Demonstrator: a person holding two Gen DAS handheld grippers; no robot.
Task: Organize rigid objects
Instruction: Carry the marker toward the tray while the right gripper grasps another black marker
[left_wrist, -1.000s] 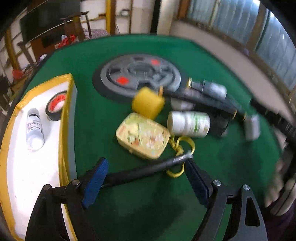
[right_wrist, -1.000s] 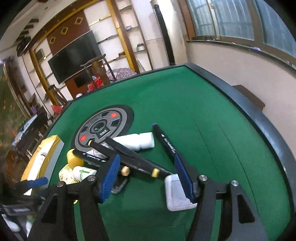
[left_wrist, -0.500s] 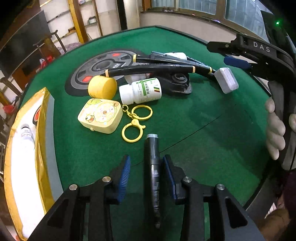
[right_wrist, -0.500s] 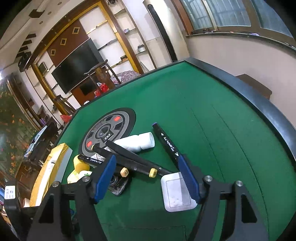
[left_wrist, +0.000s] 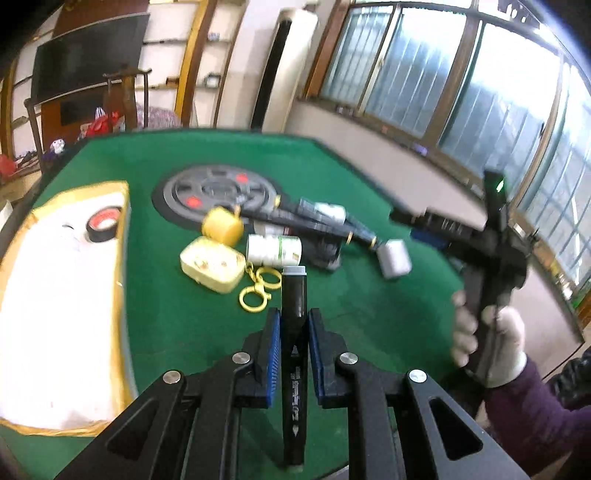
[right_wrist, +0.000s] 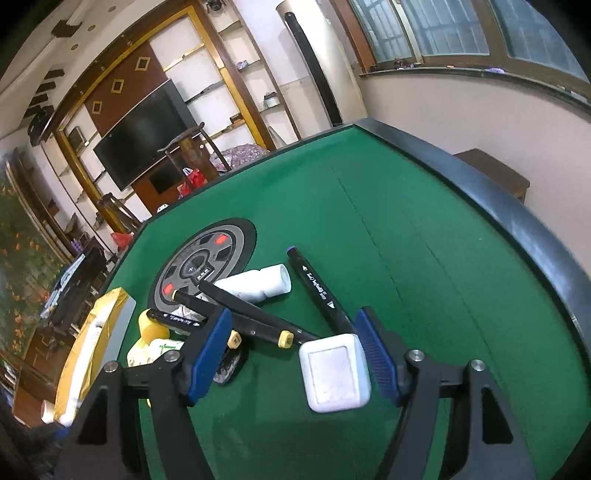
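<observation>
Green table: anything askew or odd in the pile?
Yes. Several black markers lie crossed over one another, one across the white tube bottle, partly over the grey round centre panel. The white pill bottle lies on its side. Nothing looks spilled or broken.

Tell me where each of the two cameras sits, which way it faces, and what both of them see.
Left wrist: behind the left tool, facing across the green felt table toward the windows; it is shut on a black marker pen. A gloved hand holds the right tool.
Right wrist: behind the open right tool, facing a wall-mounted television; a white square case lies between its fingers.
Shared: the case, the round grey table panel, the gold-edged tray.
</observation>
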